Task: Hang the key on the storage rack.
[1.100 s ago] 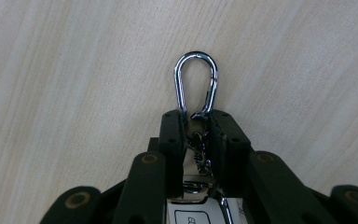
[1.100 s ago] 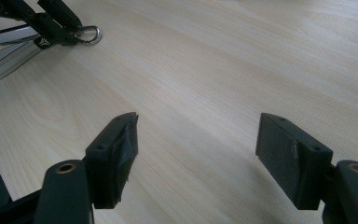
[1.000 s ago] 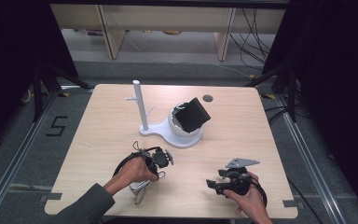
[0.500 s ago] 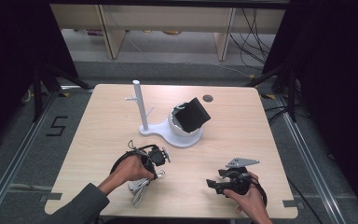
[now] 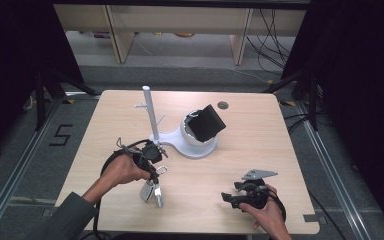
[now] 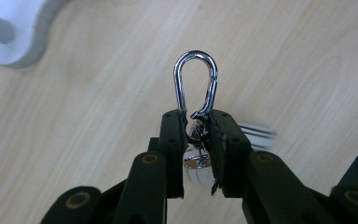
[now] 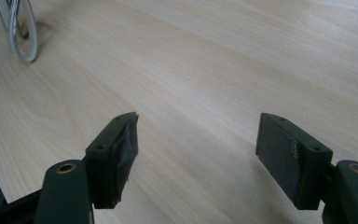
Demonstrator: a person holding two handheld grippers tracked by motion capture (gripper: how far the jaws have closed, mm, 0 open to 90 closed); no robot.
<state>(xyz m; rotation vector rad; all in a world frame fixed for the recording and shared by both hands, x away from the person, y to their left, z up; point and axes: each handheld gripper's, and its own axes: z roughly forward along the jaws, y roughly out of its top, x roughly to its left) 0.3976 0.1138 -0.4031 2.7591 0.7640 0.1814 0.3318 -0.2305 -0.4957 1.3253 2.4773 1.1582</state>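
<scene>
My left gripper [image 5: 156,169] is shut on the bottom end of a silver carabiner [image 6: 196,81], whose loop sticks out past the jaws. A bunch of keys [image 5: 152,192] hangs from it just above the table; in the left gripper view a shiny piece [image 6: 196,168] shows between the jaws below the clip. The left gripper [image 6: 196,123] sits a little in front of the white stand's base [image 6: 16,28]. My right gripper [image 5: 232,196] rests near the table's front right, open with nothing between its fingers [image 7: 196,140].
A white stand [image 5: 149,112] with an upright pole and small pegs rises mid-table; its base carries a white cup holding a black block [image 5: 206,125]. A round cable hole [image 5: 223,105] lies behind it. A pale loop [image 7: 21,32] shows far off in the right gripper view.
The left hand has risen and moved toward the stand, lifting the keys off the table so they dangle. The right hand and its gripper have stayed put.
</scene>
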